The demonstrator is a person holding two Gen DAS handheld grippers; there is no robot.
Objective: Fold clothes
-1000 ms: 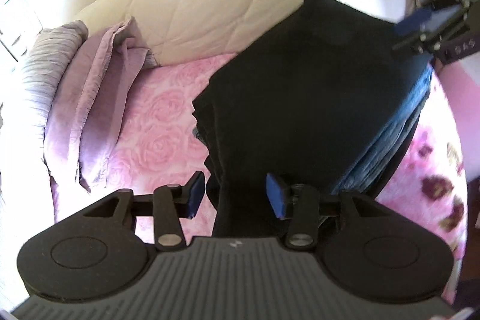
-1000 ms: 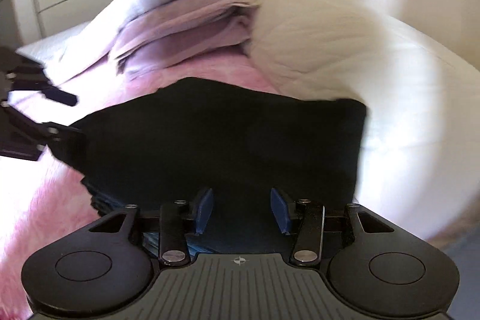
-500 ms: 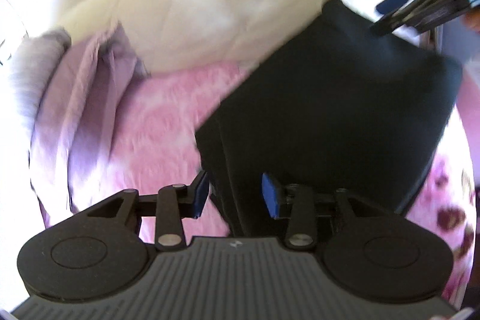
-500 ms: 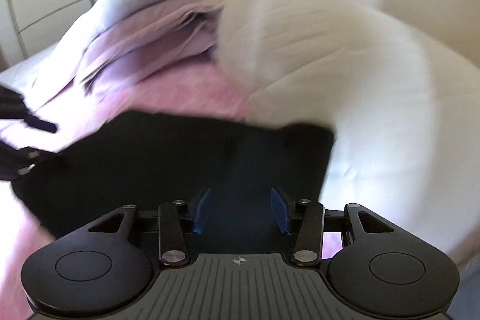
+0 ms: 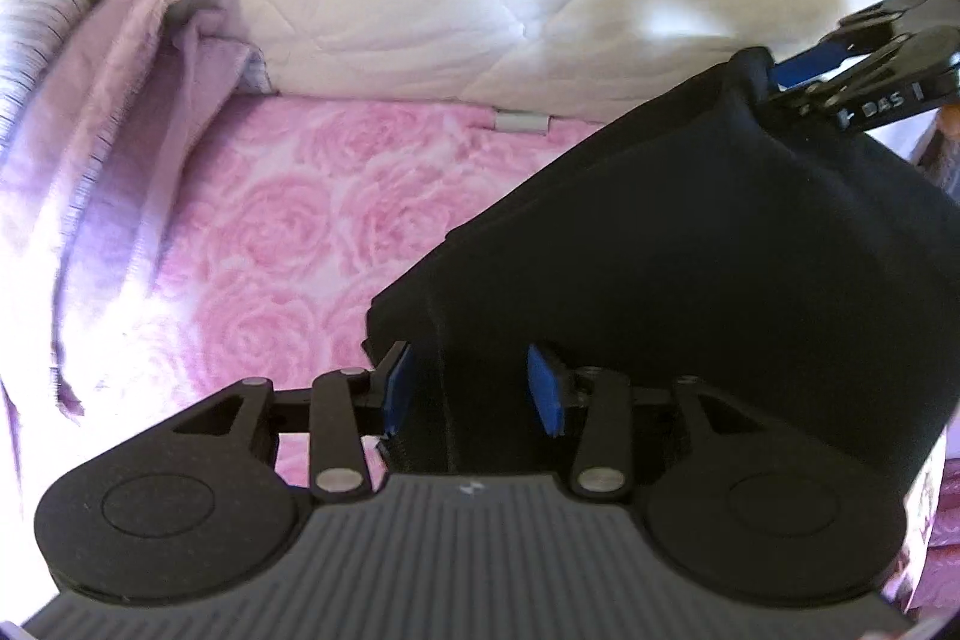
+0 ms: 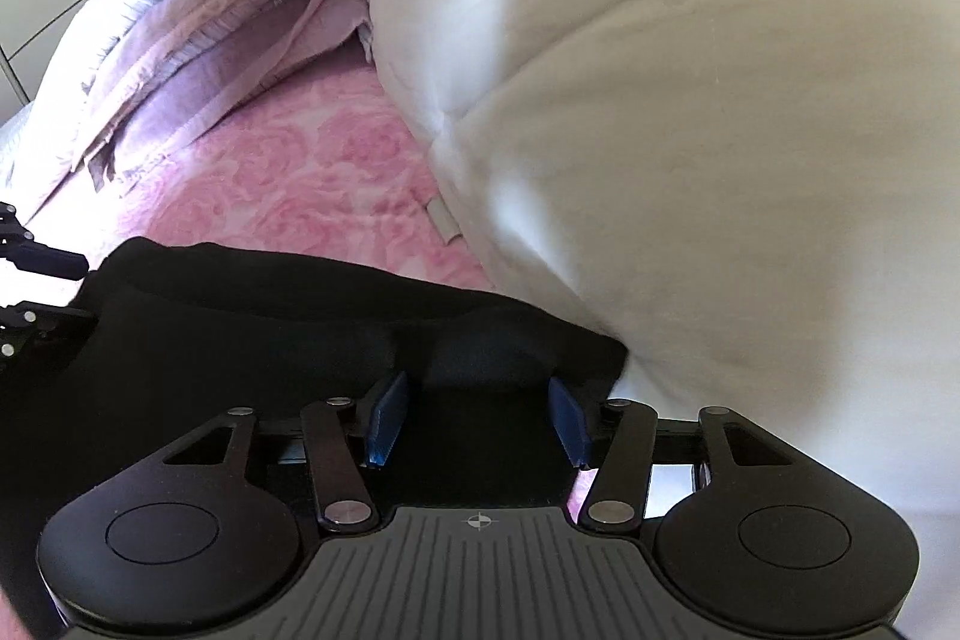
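While the black garment [image 5: 690, 280] lies folded over on the pink bedspread [image 5: 288, 220] beside the white duvet [image 6: 690, 100], the fold looks well along, with smoothing or another fold possibly left. The left gripper [image 5: 471, 388] has cloth between its parted pads; whether it grips is unclear. The right gripper [image 6: 477, 421] is opening over the cloth. Its arm reads "DAS".
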